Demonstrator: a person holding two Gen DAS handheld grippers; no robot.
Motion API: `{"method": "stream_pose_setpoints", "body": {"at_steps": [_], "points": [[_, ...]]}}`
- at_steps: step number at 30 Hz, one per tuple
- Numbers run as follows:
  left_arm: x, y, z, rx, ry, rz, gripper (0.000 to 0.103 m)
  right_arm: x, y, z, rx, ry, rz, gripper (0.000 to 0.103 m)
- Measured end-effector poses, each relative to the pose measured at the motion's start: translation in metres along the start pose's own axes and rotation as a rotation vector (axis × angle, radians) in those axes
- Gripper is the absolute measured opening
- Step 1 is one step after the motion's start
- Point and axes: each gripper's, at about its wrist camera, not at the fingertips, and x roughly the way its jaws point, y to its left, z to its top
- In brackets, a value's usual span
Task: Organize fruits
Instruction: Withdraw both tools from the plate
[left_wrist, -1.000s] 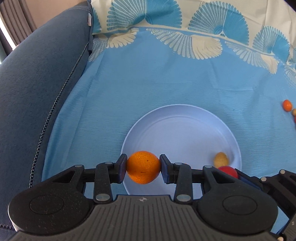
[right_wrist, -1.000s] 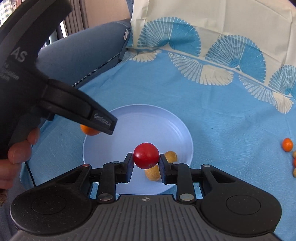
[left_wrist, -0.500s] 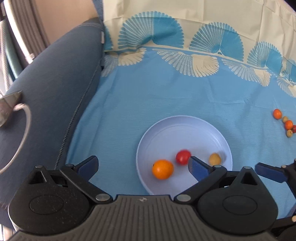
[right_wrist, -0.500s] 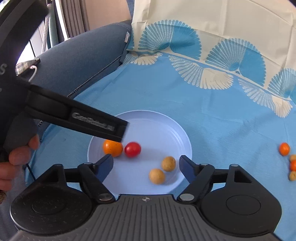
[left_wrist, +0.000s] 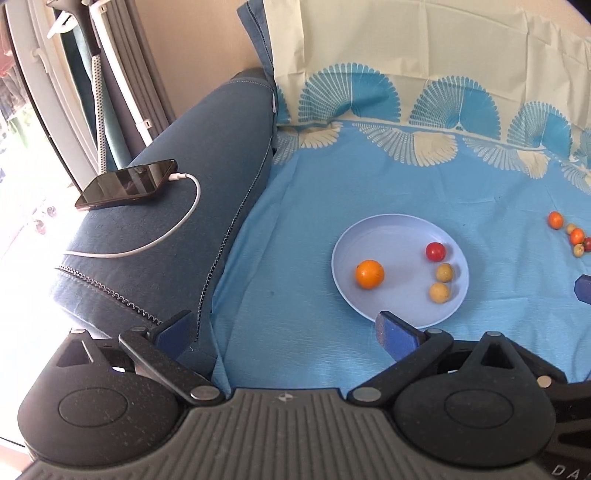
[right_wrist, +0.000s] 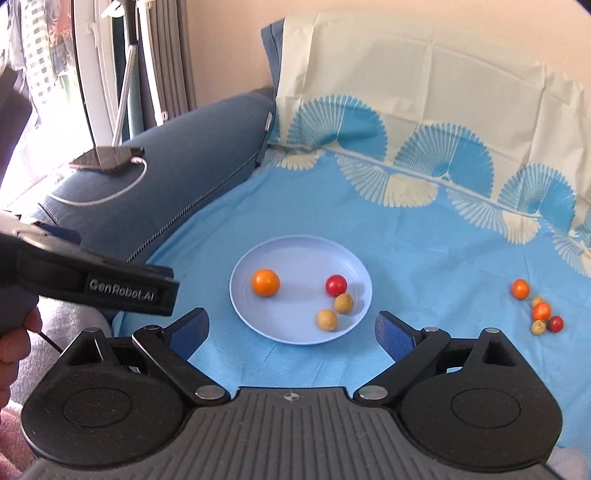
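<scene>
Both claws empty above the sofa seat; four fruits lie in the plate.

My left gripper (left_wrist: 284, 328) stands wide with nothing between the jaws; my right gripper (right_wrist: 291, 330) is opening, also empty. The round pale-blue plastic plate (right_wrist: 255, 314) sits on the sky-blue cotton cloth with cream fan print (right_wrist: 424, 236), holding an orange mandarin (right_wrist: 265, 283), a red cherry tomato (right_wrist: 336, 285) and two tan round fruits (right_wrist: 343, 303). A small loose fruit cluster (right_wrist: 537, 308) lies well apart to the right. A black phone with white cable (left_wrist: 125, 184) rests on the dark-blue upholstered armrest (left_wrist: 207, 147).
</scene>
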Motion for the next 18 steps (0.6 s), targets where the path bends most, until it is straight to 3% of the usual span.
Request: {"method": "stream_pose_setpoints", "body": {"at_steps": [11, 18], "points": [[-0.047, -0.009, -0.011, 0.002, -0.068, -0.047, 0.103, -0.058, -0.007, -0.012, 0.012, -0.099, -0.036, 0.099], [-0.057, -0.012, -0.013, 0.013, -0.096, -0.044, 0.103, -0.071, -0.010, -0.016, 0.024, -0.121, -0.046, 0.099]]}}
